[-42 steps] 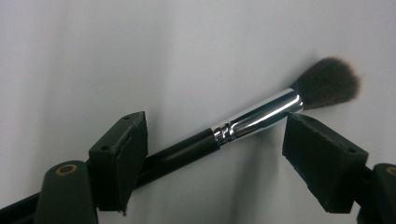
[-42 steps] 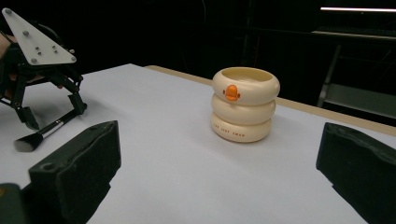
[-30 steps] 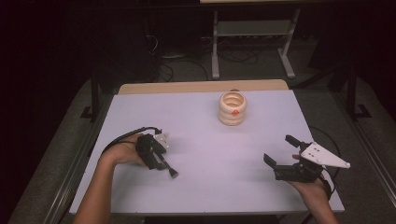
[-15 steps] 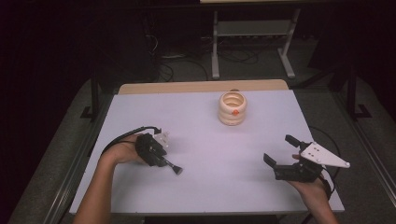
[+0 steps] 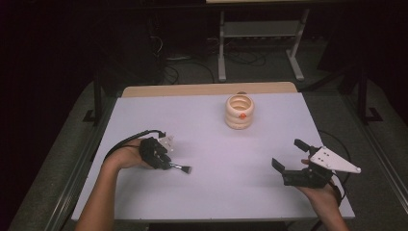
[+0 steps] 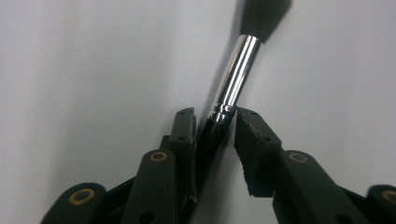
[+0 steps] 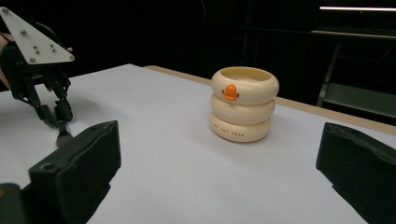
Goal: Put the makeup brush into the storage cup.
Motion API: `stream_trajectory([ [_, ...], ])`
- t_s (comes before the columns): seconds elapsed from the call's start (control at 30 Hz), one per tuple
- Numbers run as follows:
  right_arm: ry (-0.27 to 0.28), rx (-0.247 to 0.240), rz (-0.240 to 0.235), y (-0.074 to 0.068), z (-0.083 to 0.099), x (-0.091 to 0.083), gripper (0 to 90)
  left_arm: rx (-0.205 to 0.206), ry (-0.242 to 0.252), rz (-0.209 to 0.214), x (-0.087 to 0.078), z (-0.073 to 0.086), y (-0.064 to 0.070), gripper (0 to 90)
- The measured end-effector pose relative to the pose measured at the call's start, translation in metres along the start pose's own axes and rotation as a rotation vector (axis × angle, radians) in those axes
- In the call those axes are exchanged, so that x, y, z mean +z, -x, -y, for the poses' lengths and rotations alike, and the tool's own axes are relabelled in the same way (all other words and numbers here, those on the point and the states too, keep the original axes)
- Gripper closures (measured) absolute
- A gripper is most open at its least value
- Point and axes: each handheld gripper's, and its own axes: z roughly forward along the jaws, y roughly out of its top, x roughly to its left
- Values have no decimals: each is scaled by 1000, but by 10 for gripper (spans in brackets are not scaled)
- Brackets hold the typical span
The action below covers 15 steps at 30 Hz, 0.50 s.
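My left gripper (image 5: 169,166) is at the table's left, shut on the black handle of a small brush (image 5: 182,168). The brush has a silver ferrule and a dark tip and points right, low over the table. In the left gripper view the brush (image 6: 236,77) runs up and away from between the jaws of that gripper (image 6: 215,121). My right gripper (image 5: 289,154) hovers at the right front, open and holding nothing. A cream ringed cup (image 5: 239,111) with an orange mark stands upright at the back centre. From the open right gripper (image 7: 219,144) the cup (image 7: 243,105) lies straight ahead.
The pale lilac table (image 5: 216,202) has a wooden strip (image 5: 207,90) along its far edge. A metal stand (image 5: 260,33) and cables lie on the dark floor beyond. The right gripper view also shows the left gripper (image 7: 58,119) with the brush (image 7: 62,135) at far left.
The brush in my left gripper has swung slightly, so its tip sits a little farther right and higher. The right gripper and the cup have stayed put.
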Motion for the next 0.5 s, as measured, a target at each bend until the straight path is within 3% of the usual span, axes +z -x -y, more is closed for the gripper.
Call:
stream_trajectory([
  [0.27, 2, -4, 3, 1, 0, 0, 0, -5, -4, 10, -1, 0, 0, 778],
  [0.5, 3, -5, 4, 1, 0, -1, 0, -8, -7, 6, -1, 0, -1, 774],
])
